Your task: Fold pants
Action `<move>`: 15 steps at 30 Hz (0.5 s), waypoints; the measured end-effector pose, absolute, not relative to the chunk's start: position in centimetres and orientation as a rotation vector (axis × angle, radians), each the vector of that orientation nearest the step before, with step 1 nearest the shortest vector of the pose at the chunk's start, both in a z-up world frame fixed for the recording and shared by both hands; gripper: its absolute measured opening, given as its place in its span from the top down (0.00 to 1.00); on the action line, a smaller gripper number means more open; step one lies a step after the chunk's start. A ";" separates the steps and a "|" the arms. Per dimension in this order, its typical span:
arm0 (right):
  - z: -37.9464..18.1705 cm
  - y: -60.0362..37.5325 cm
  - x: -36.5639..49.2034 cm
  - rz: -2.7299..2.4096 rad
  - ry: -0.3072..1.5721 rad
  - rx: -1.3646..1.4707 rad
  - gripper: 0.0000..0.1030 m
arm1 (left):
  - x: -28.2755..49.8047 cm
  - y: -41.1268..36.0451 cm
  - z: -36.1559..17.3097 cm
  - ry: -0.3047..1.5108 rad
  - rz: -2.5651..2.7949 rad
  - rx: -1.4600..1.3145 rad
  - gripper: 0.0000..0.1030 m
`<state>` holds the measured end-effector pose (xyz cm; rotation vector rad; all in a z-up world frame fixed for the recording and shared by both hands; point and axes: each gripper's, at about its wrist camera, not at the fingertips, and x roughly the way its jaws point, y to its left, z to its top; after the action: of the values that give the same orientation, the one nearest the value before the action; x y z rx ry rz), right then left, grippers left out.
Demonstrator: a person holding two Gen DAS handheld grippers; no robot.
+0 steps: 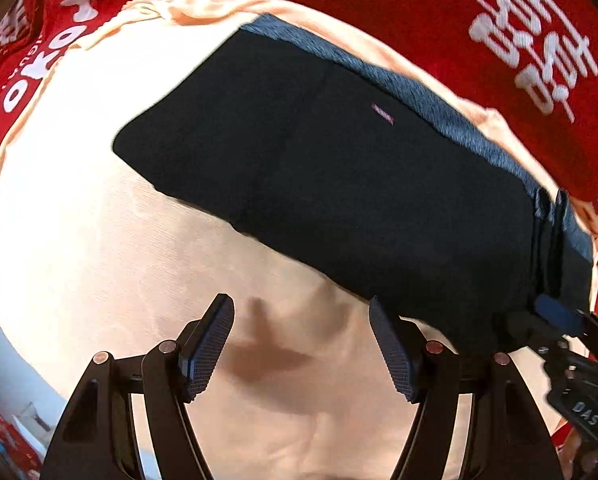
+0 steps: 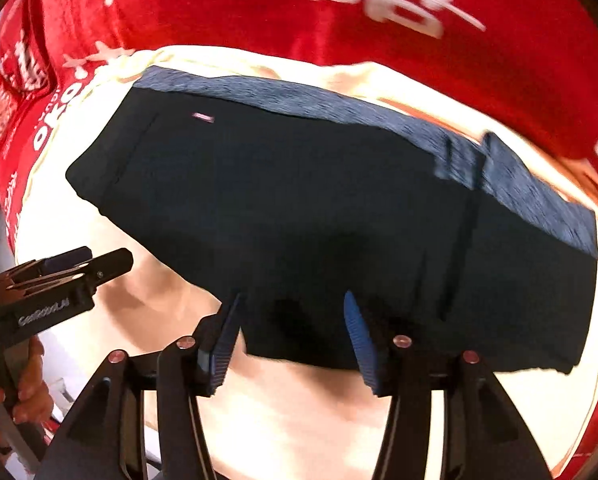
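Observation:
The dark navy pants (image 1: 339, 176) lie folded in a compact slab on a cream cloth (image 1: 79, 220), with a blue-grey heathered waistband (image 1: 439, 108) along the far edge. My left gripper (image 1: 301, 344) is open and empty, just short of the pants' near edge. In the right wrist view the pants (image 2: 319, 208) fill the middle. My right gripper (image 2: 293, 340) is open, its fingertips (image 2: 355, 320) over the near edge of the pants, gripping nothing. The right gripper also shows at the pants' right corner in the left wrist view (image 1: 559, 316), and the left gripper shows at the left in the right wrist view (image 2: 71, 268).
A red cloth with white lettering (image 1: 479, 20) covers the surface around and behind the cream cloth (image 2: 299, 408). A person's hand (image 2: 27, 392) holds the left gripper's handle. A red box (image 1: 3, 432) sits at the lower left.

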<state>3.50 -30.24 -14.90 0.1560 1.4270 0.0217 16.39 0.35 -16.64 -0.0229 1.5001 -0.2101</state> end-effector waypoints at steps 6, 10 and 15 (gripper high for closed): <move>-17.8 -29.4 5.2 -0.001 1.468 0.129 0.40 | 15.8 5.4 -16.2 1.469 -0.236 -0.131 0.10; -19.5 -29.4 4.5 -0.015 1.501 0.139 0.38 | 16.2 9.4 -16.0 1.444 -0.257 -0.248 0.10; -20.0 -28.2 4.6 -0.009 1.491 0.099 0.30 | 16.3 12.5 -15.6 1.450 -0.235 -0.427 0.11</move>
<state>4.59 -28.23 -19.99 0.0987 1.4905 -0.0088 16.32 12.52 -15.59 -0.4269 1.4497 -0.2353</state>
